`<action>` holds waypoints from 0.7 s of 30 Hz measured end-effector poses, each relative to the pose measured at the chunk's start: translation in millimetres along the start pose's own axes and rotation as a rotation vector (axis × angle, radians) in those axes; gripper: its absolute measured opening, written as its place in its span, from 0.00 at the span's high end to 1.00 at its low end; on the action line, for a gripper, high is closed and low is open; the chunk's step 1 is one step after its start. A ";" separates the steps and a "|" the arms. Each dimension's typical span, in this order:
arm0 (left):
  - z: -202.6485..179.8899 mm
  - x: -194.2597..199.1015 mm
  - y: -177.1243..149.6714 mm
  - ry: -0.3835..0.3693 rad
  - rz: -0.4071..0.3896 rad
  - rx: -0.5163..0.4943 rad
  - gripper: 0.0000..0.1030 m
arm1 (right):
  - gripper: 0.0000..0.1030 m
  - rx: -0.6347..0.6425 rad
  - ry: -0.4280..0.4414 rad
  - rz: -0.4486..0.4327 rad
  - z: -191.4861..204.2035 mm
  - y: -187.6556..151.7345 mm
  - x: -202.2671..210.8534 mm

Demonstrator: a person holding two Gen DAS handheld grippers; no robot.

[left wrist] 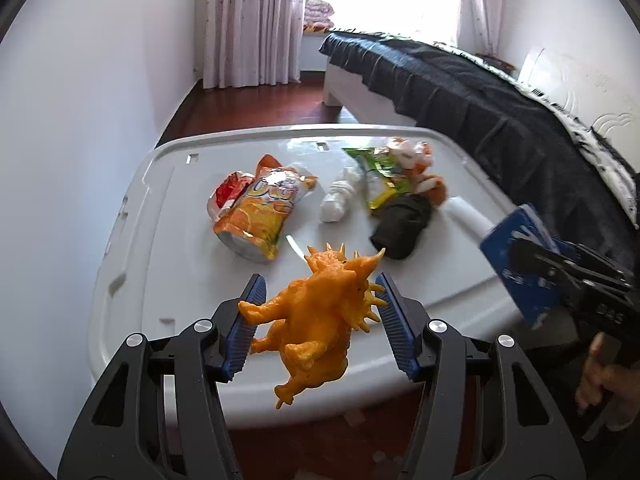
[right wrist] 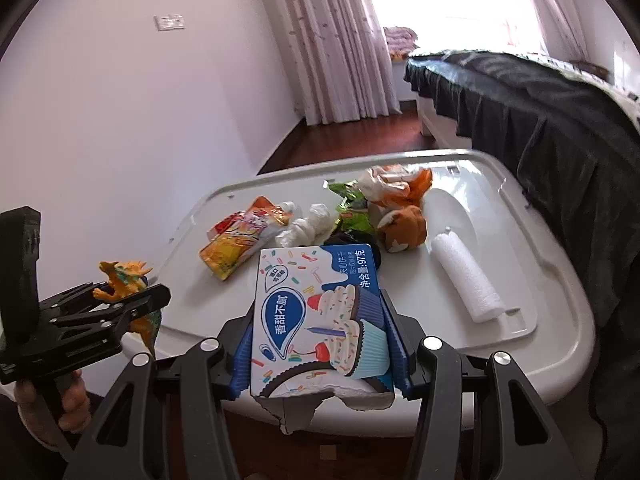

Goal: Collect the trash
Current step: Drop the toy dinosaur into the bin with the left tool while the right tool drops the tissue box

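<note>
My left gripper [left wrist: 320,316] is shut on an orange toy dinosaur [left wrist: 316,316] and holds it over the near edge of the white bin lid [left wrist: 160,216]. My right gripper [right wrist: 318,332] is shut on a torn blue cookie box [right wrist: 320,316], held above the lid's [right wrist: 540,280] front edge; the box also shows in the left wrist view [left wrist: 516,264]. On the lid lie an orange snack bag [left wrist: 260,212], crumpled white tissue [left wrist: 340,196], a green wrapper [left wrist: 380,176], a dark bundle [left wrist: 404,226], and a white foam roll [right wrist: 466,280].
An orange-and-white plush toy [right wrist: 402,228] and a crumpled orange-white bag [right wrist: 394,186] lie at the lid's far side. A bed with a dark cover [left wrist: 480,92] stands close on the right. A white wall [left wrist: 80,120] is on the left, curtains [left wrist: 248,24] beyond.
</note>
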State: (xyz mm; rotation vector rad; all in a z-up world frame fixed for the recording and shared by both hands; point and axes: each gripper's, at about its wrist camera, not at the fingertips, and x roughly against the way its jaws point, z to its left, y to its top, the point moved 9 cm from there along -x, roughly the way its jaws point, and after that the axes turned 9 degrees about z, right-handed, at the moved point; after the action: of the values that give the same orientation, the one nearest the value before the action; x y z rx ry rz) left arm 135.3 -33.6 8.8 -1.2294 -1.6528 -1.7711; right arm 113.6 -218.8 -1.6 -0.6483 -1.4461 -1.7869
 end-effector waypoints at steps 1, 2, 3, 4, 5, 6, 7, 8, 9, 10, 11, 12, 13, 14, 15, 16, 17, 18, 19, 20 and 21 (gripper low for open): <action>-2.8 5.1 -2.8 -0.011 -0.007 0.001 0.46 | 0.49 0.007 0.000 -0.003 1.8 -1.3 3.3; -7.0 13.9 -8.1 -0.028 -0.013 0.002 0.46 | 0.49 0.015 0.002 -0.006 4.7 -4.5 8.7; -9.2 19.0 -11.5 -0.036 -0.015 0.003 0.46 | 0.49 0.022 0.005 -0.009 7.2 -7.6 13.6; -11.9 25.3 -16.0 -0.048 -0.019 0.007 0.46 | 0.49 0.030 0.006 -0.010 9.7 -11.1 18.0; -15.4 30.6 -20.5 -0.062 -0.021 0.012 0.46 | 0.49 0.042 0.002 -0.011 12.6 -15.9 23.6; -20.0 37.1 -28.5 -0.078 -0.017 0.019 0.46 | 0.49 0.054 -0.003 -0.013 15.1 -20.0 28.0; -23.2 39.1 -32.8 -0.082 -0.012 0.022 0.46 | 0.49 0.065 -0.011 -0.014 16.6 -24.4 32.1; -27.7 42.7 -42.1 -0.093 -0.001 0.029 0.46 | 0.49 0.082 -0.024 -0.015 18.6 -31.5 37.7; -31.1 43.3 -48.3 -0.096 0.008 0.035 0.46 | 0.49 0.090 -0.032 -0.014 19.6 -36.9 41.0; -33.9 43.4 -56.9 -0.100 0.023 0.045 0.46 | 0.49 0.095 -0.036 -0.012 20.5 -42.0 43.3; -36.0 42.4 -66.3 -0.100 0.040 0.058 0.46 | 0.49 0.097 -0.039 -0.004 20.8 -49.3 45.5; -37.1 41.6 -73.0 -0.099 0.051 0.069 0.46 | 0.49 0.095 -0.038 0.006 21.4 -55.0 46.3; -37.5 39.6 -81.2 -0.092 0.063 0.079 0.46 | 0.49 0.091 -0.035 0.017 21.9 -61.0 46.8; -38.2 38.2 -89.1 -0.082 0.072 0.085 0.46 | 0.49 0.084 -0.030 0.033 21.9 -68.6 46.6; -39.7 34.0 -100.3 -0.065 0.086 0.090 0.46 | 0.49 0.079 -0.027 0.045 22.0 -74.0 46.3; -40.6 31.9 -105.2 -0.055 0.093 0.091 0.46 | 0.49 0.074 -0.024 0.059 22.4 -79.5 44.8; -41.0 28.7 -112.6 -0.046 0.102 0.095 0.46 | 0.49 0.070 -0.023 0.072 22.4 -86.3 43.1; -40.8 23.3 -121.9 -0.045 0.119 0.111 0.46 | 0.49 0.068 -0.025 0.083 22.3 -91.8 41.8; -40.9 17.9 -129.8 -0.052 0.136 0.129 0.46 | 0.49 0.065 -0.026 0.095 22.7 -97.9 40.1; -39.9 12.3 -137.8 -0.053 0.153 0.143 0.46 | 0.49 0.058 -0.026 0.108 23.0 -104.8 37.6; -39.3 8.2 -143.0 -0.046 0.167 0.148 0.46 | 0.49 0.052 -0.027 0.118 22.7 -109.3 35.5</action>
State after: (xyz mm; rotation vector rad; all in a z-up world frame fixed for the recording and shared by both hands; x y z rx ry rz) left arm 5.1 -39.6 -62.3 -1.3074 -1.6235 -1.5042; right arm 3.8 -194.4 -34.3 -0.7185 -1.4371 -1.6508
